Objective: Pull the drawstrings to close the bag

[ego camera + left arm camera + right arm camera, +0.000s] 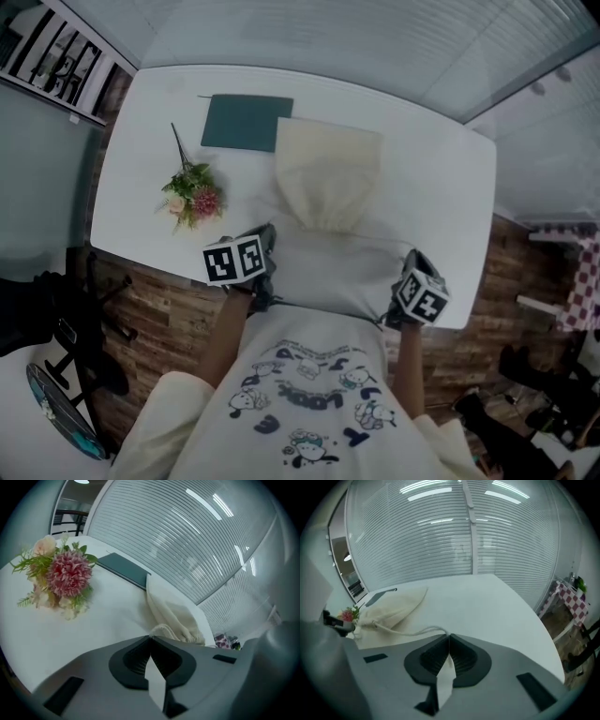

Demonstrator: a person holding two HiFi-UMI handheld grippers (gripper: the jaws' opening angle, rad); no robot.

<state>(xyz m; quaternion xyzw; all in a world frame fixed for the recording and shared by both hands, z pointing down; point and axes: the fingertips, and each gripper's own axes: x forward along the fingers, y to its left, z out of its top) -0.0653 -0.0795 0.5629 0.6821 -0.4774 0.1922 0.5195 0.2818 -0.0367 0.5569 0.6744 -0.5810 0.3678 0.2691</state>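
Cream drawstring bag point(328, 169) lies flat mid-table. Its long axis runs away from me, and its gathered mouth point(323, 223) is at the near end, pointing back toward me. The mouth looks well puckered, so I judge the closing mostly done.

Right gripper point(449, 637): jaws pressed together on 1 drawstring point(415, 631). The cord runs up and left from the tips to the bag's mouth with some curve in it, so it isn't fully taut.

Left gripper point(150, 639): jaws fully together. The puckered mouth sits right at the tips, but I can't make out a cord between the pads.

Key relation: the mouth sits between the 2 grippers and just beyond them, with the left one nearer and the right well off to the side. Any further pull should go straight outward, across the bag's axis.

Also on the white table point(441, 187): flower bunch point(192, 199) to the left, dark green notebook point(246, 122) touching the bag's far corner.
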